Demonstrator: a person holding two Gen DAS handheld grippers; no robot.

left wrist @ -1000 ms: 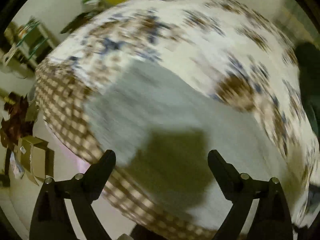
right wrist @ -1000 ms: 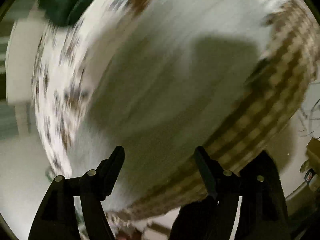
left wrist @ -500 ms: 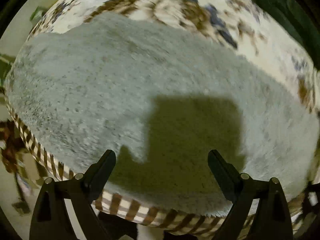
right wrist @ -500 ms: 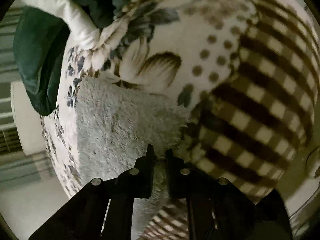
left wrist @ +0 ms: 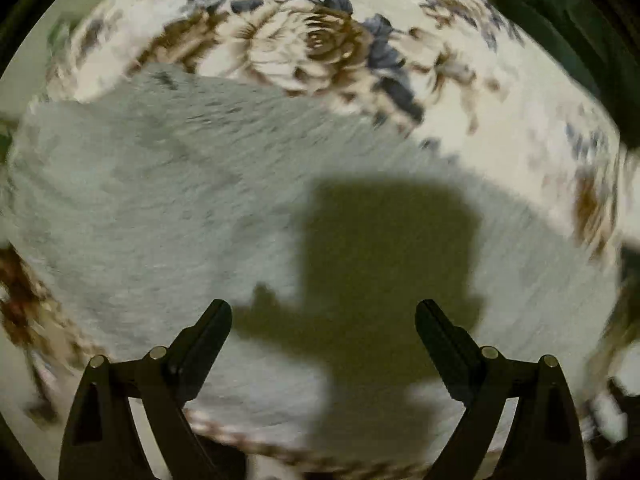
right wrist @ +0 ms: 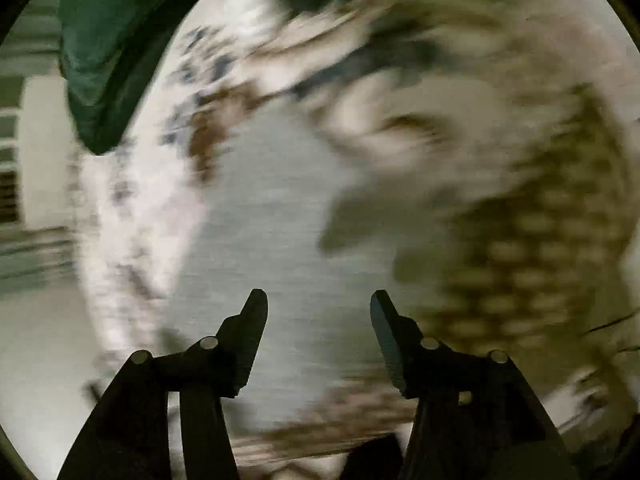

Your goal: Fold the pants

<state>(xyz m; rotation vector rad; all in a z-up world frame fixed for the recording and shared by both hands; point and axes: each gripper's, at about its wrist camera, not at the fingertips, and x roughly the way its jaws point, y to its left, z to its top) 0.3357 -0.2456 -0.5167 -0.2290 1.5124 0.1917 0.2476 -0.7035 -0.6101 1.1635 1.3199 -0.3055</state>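
1. Pants [left wrist: 168,216]: pale grey fleecy garment lying flat on a bed with a floral cover [left wrist: 320,40]; checked border of the cover [right wrist: 532,264] visible at the near edge. Also seen in the right wrist view [right wrist: 280,216], heavily blurred.
2. Left gripper [left wrist: 323,322]: jaws wide apart, nothing between them, pointing down over the garment, clear of it.
3. Right gripper [right wrist: 318,312]: jaws partly apart and just been opening; no cloth between them, fleece lying beyond.
4. Key relation: garment directly below and ahead of both pairs of jaws; long axis apparently running left to right across the left view. Exact edges uncertain owing to blur.
5. Nearer hand: cannot tell.
6. Dark green cloth [right wrist: 108,60] at the far side, well apart from the pants.
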